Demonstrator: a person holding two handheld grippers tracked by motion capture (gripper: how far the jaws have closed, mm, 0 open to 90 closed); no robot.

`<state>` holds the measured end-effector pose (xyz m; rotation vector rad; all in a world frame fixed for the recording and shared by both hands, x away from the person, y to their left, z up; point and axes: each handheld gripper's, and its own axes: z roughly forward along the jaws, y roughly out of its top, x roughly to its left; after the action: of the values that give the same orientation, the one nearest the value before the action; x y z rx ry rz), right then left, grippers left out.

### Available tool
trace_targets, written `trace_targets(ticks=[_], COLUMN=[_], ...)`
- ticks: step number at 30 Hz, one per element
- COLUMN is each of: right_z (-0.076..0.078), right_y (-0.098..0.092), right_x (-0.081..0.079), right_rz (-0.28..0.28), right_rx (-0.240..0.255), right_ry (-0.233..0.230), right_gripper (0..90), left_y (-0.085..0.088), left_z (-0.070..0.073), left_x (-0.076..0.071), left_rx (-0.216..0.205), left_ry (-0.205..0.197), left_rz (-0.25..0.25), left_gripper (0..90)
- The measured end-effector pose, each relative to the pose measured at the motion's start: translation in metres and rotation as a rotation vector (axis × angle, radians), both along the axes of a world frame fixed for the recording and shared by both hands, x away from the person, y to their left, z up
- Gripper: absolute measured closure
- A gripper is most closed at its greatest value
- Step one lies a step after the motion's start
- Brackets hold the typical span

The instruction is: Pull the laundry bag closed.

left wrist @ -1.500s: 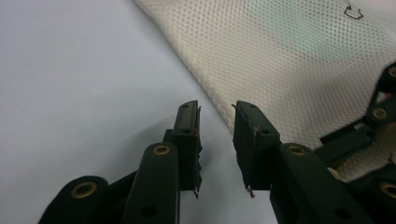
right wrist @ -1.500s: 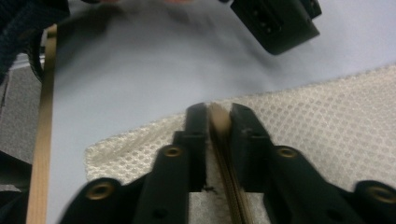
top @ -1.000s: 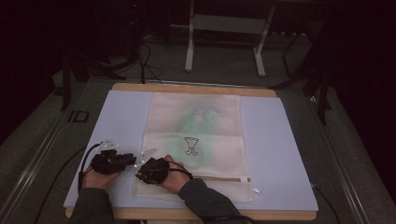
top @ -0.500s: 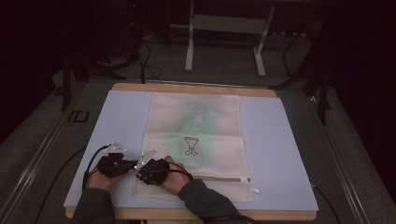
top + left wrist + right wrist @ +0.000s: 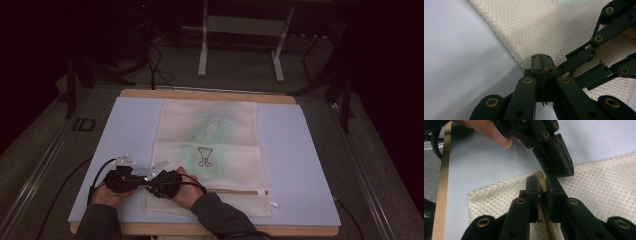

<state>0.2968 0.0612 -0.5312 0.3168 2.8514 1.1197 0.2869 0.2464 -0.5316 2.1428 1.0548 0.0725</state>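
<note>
A cream mesh bag (image 5: 210,135) lies flat on a pale blue mat (image 5: 300,165). It carries a small cup-shaped print (image 5: 204,156), and a zipper (image 5: 235,191) runs along its near end. Both grippers meet at the bag's near left corner. My right gripper (image 5: 541,181) is shut on a cream fold at the zipper's end (image 5: 549,230). My left gripper (image 5: 541,60) is shut, its tips over the bag's edge (image 5: 549,25) right beside the right one's tips. I cannot tell whether mesh is caught between the left jaws. In the high view, the left gripper (image 5: 145,181) faces the right gripper (image 5: 152,185).
The mat lies on a wooden table (image 5: 210,95) whose near edge runs under the person's forearms. A cable (image 5: 97,172) loops from the left gripper over the mat's left side. A metal stand (image 5: 240,40) rises on the dark floor beyond the table.
The left gripper has shifted slightly toward the right one at the bag's corner and its jaws have come together. The right gripper and the bag have stayed put.
</note>
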Motion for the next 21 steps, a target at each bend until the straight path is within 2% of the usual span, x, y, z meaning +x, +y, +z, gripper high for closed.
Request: trace_targets(ticks=[5, 8, 13, 21], right_z=[0.0000, 0.0005, 0.0014, 0.0027], right_y=[-0.0003, -0.0008, -0.0025, -0.0040], right_x=[-0.0002, -0.0007, -0.0003, -0.0023], right_rz=[0.001, 0.001, 0.007, 0.005], right_rx=[-0.001, -0.005, -0.013, -0.025], right_ry=[-0.003, -0.004, -0.007, -0.017], right_gripper=[82.1, 82.2, 82.4, 82.4], left_y=[-0.0018, -0.0048, -0.0060, -0.0057], left_z=[0.0006, 0.0021, 0.0028, 0.0028], left_x=[0.0000, -0.0004, -0.0006, -0.0006], left_rx=[0.021, 0.052, 0.069, 0.069], left_ry=[-0.004, -0.012, -0.017, -0.019], left_rz=[-0.005, -0.009, -0.014, -0.017], left_gripper=[89.7, 89.8, 89.9, 89.9])
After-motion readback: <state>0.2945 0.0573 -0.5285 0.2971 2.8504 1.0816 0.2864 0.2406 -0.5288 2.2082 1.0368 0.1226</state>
